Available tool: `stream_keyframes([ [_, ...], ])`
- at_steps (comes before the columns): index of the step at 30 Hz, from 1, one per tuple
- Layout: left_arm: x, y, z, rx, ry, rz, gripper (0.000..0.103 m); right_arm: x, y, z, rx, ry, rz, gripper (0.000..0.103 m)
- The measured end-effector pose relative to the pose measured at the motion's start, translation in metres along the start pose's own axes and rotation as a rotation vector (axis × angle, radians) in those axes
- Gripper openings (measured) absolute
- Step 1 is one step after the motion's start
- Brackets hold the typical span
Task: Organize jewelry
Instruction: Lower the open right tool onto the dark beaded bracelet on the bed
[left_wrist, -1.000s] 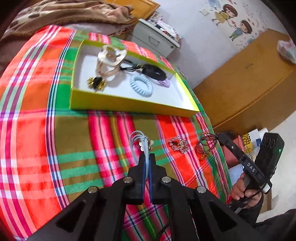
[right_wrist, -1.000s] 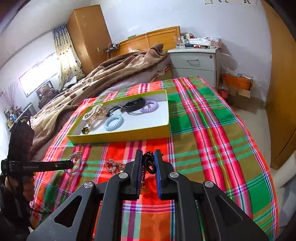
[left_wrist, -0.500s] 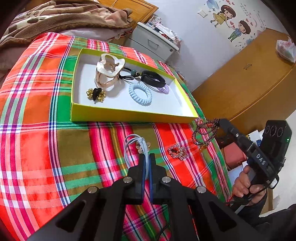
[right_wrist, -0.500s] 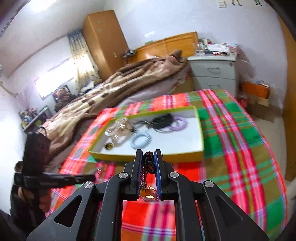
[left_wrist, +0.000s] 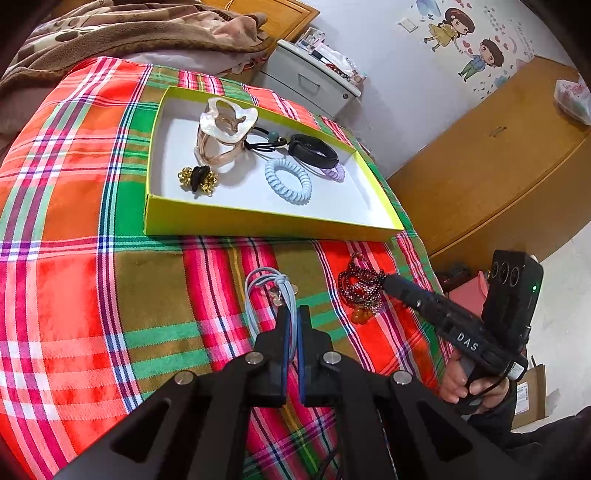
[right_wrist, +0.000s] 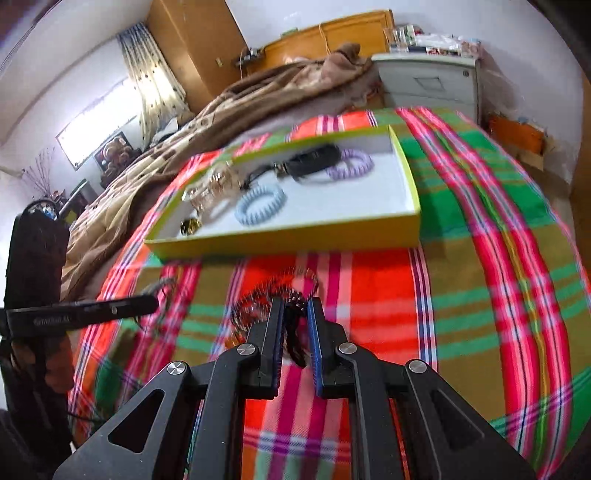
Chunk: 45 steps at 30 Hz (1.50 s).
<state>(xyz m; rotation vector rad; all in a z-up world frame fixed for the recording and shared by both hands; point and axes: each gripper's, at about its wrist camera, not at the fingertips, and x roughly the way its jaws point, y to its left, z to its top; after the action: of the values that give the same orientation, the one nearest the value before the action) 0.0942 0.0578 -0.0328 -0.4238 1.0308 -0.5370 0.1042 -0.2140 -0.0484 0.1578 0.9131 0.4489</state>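
Beaded bracelet (right_wrist: 291, 295) lower now, apparently on cloth (right_wrist: 461, 295).

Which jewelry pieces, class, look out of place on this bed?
Two pieces lie outside the yellow tray, on the plaid cloth: the pale blue cord loops pinched in the left gripper, and the dark beaded bracelets held by the right gripper. The rest sit inside the tray.
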Motion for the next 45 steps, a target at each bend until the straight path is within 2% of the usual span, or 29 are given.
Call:
stream_keyframes([
  [4, 0.003, -0.003, -0.001, 0.007, 0.009, -0.001, 0.003, 0.004, 0.001, -0.004, -0.010, 0.027, 0.027, 0.017],
  [8, 0.005, -0.005, -0.001, 0.010, 0.012, 0.000, 0.003, 0.008, 0.008, -0.003, -0.034, 0.034, 0.043, 0.040],
  [9, 0.005, -0.005, -0.001, 0.009, 0.011, 0.002, 0.003, 0.009, 0.010, -0.003, -0.043, 0.035, 0.035, 0.041],
  [13, 0.006, -0.005, -0.001, 0.006, 0.013, 0.004, 0.003, 0.014, 0.021, 0.000, -0.098, 0.032, -0.039, 0.041],
  [24, 0.012, -0.005, -0.001, 0.004, 0.023, 0.006, 0.003, 0.016, 0.038, -0.008, -0.258, 0.061, -0.032, 0.041],
  [29, 0.015, -0.005, -0.001, -0.002, 0.029, 0.008, 0.003, 0.020, 0.038, -0.004, -0.277, 0.068, -0.024, 0.042],
  [33, 0.013, -0.005, -0.002, -0.001, 0.025, 0.014, 0.003, 0.013, 0.041, -0.010, -0.364, 0.076, -0.088, 0.042],
  [38, 0.012, 0.002, -0.002, -0.015, 0.020, 0.023, 0.003, -0.001, 0.044, -0.009, -0.435, 0.010, -0.060, 0.046],
  [40, 0.012, 0.002, -0.003, -0.016, 0.025, 0.024, 0.003, 0.001, 0.048, -0.006, -0.459, -0.009, -0.011, 0.048],
  [41, 0.013, 0.002, -0.004, -0.015, 0.027, 0.025, 0.003, 0.005, 0.050, -0.005, -0.465, -0.001, 0.020, 0.048],
  [45, 0.014, 0.004, -0.004, -0.021, 0.030, 0.031, 0.003, 0.022, 0.050, -0.001, -0.487, 0.054, 0.019, 0.048],
])
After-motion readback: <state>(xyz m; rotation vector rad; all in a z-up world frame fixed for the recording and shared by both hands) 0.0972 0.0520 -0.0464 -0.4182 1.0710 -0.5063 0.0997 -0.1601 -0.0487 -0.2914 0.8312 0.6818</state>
